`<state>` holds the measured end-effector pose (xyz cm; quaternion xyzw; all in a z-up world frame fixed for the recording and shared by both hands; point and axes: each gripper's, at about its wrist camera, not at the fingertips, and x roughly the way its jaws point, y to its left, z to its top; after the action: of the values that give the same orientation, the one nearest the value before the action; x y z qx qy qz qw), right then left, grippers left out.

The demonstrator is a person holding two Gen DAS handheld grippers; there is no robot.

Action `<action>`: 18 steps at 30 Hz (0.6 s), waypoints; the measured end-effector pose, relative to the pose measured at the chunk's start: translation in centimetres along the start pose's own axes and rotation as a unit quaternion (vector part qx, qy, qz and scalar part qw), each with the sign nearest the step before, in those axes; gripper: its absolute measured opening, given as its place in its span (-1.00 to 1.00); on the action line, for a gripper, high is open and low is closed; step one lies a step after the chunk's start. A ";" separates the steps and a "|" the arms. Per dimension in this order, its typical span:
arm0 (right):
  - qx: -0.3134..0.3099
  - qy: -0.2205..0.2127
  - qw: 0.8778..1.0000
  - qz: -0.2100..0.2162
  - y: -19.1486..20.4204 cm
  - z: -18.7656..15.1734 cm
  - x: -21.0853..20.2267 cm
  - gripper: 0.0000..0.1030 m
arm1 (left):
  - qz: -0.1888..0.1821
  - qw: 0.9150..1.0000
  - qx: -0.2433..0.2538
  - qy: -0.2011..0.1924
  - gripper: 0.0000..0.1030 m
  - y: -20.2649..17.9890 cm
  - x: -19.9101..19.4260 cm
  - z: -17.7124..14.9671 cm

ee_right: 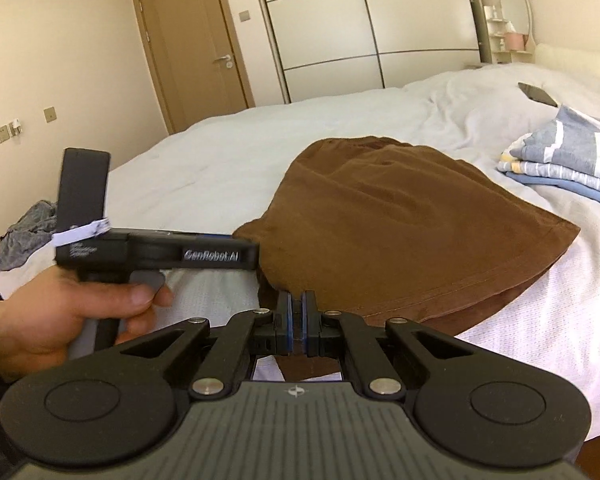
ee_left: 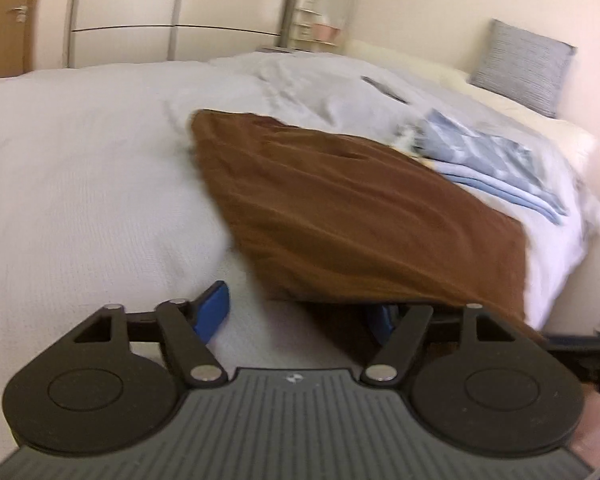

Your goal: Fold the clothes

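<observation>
White bed (ee_right: 220, 148): brown garment (ee_right: 400, 220), folded blue stack (ee_right: 568, 152), phone (ee_right: 537, 94).

Bed (ee_left: 80, 168) left half bare — folded stack (ee_left: 496, 168) crowds right.

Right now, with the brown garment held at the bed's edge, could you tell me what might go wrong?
1. Only the right hand-held gripper pinches the brown garment; the left hand-held gripper is open, so lifting may bunch it.
2. Sweeping the garment back could disturb the folded stack beside it.
</observation>
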<state>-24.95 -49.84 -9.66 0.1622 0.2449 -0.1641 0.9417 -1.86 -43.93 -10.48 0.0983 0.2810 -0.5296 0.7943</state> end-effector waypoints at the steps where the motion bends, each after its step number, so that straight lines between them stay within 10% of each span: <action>1: -0.002 0.002 1.000 -0.002 0.1 -0.1 0.0 -0.93 | 0.012 1.000 0.004 0.002 -0.04 0.3 -0.2 0.1; 9: -0.068 0.033 0.997 0.000 1.6 -1.7 0.7 -0.50 | 0.066 0.995 0.070 0.009 -0.14 2.8 -3.1 -1.2; 18: -0.171 0.055 0.983 -0.038 2.9 -3.1 2.8 -0.20 | 0.045 0.992 0.114 -0.018 -0.14 2.0 -5.2 -1.5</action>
<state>-22.82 -46.68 -13.04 -0.0017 0.3266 -0.1469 0.9337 -2.04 -38.29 -9.09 0.1912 0.2001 -0.5232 0.8060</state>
